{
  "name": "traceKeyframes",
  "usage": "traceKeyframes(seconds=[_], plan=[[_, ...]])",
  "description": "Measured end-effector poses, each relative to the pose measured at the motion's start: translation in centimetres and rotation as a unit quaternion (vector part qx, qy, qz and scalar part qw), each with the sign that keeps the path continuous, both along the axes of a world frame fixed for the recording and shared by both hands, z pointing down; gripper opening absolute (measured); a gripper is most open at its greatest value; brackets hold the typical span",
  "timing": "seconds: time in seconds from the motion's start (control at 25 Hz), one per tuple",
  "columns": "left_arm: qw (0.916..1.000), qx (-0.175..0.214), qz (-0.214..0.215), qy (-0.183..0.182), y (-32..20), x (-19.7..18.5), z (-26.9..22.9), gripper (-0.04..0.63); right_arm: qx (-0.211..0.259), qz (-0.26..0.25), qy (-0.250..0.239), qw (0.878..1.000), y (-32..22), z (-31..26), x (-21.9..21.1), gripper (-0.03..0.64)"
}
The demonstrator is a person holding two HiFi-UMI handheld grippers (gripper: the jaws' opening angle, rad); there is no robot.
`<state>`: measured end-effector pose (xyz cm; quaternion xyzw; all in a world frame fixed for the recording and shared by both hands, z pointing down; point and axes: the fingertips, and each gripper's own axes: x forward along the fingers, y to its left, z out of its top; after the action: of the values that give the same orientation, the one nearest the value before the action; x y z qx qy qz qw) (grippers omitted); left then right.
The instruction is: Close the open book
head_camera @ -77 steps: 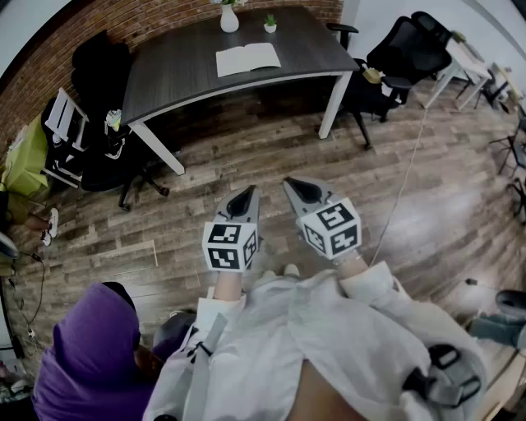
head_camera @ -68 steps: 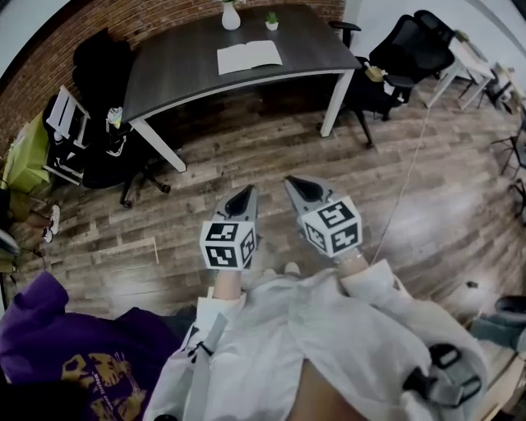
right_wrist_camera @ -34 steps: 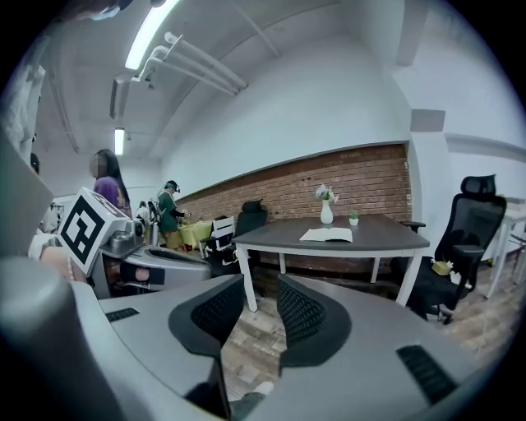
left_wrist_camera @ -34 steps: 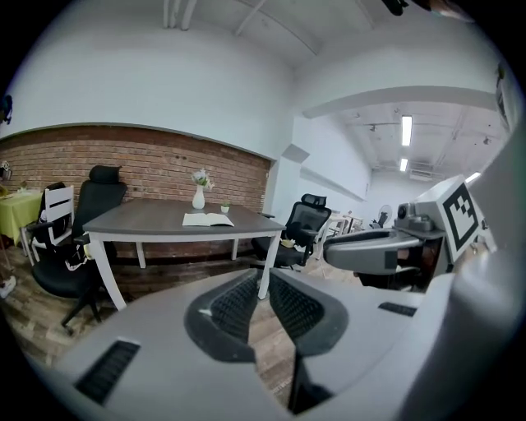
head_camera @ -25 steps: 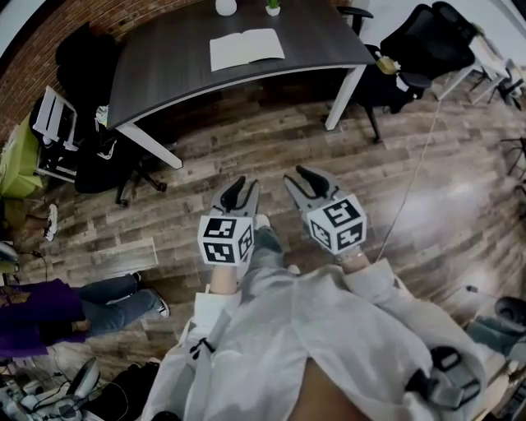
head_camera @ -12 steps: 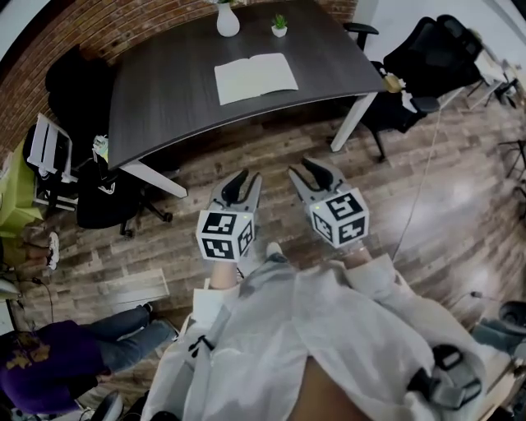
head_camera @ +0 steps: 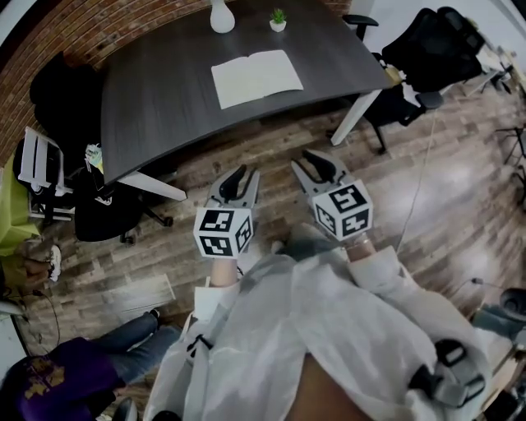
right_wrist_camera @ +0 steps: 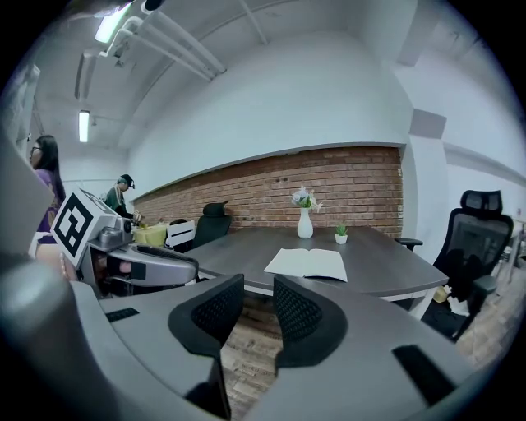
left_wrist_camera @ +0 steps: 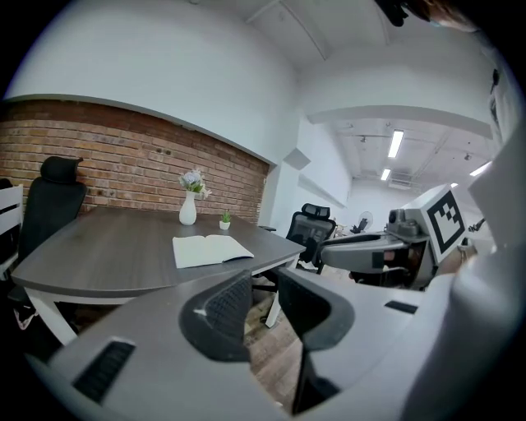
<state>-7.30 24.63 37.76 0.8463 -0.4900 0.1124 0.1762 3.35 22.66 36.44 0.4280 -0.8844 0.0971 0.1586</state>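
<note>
Desk (head_camera: pixel 156 99) bears open book (head_camera: pixel 256 78), well beyond jaws.

Your white-paged open book (head_camera: pixel 256 77) lies flat on the dark grey wooden table (head_camera: pixel 156 99). Both halves spread face up, pages look blank, centre crease running away from you. Thin, rectangular, wider than deep as it's spread. Slightly skewed to the table's front edge, left half a bit nearer you. Sits about mid-table, set back from the front edge, white vase (head_camera: pixel 220 16) and small green potted plant (head_camera: pixel 279 20) well behind it near the far edge. Not closed yet.
</note>
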Motion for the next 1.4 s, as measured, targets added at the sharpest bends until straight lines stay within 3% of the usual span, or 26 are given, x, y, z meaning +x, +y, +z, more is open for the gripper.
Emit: traceKeyframes(seconds=[0.32, 0.52, 0.76, 1.4], plan=[[0.9997, -0.019, -0.008, 0.008, -3.6, -1.5, 1.5, 0.097, -0.016, -0.002, 0.012, 1.0, -3.7, 1.3, -1.2, 0.106], [0.9993, -0.023, -0.026, 0.011, -7.6, -2.9, 1.8, 0.097, -0.023, -0.033, 0.017, 0.999, -8.3, 1.7, -2.8, 0.106], [0.9981, -0.031, -0.05, 0.02, -14.2, -3.9, 2.1, 0.098, -0.031, -0.069, 0.008, 0.997, -14.8, 2.1, -4.9, 0.106], [0.994, -0.018, -0.108, 0.001, -30.6, -5.1, 0.1, 0.098, -0.017, -0.113, -0.003, 0.993, -33.4, 0.4, -5.3, 0.106]])
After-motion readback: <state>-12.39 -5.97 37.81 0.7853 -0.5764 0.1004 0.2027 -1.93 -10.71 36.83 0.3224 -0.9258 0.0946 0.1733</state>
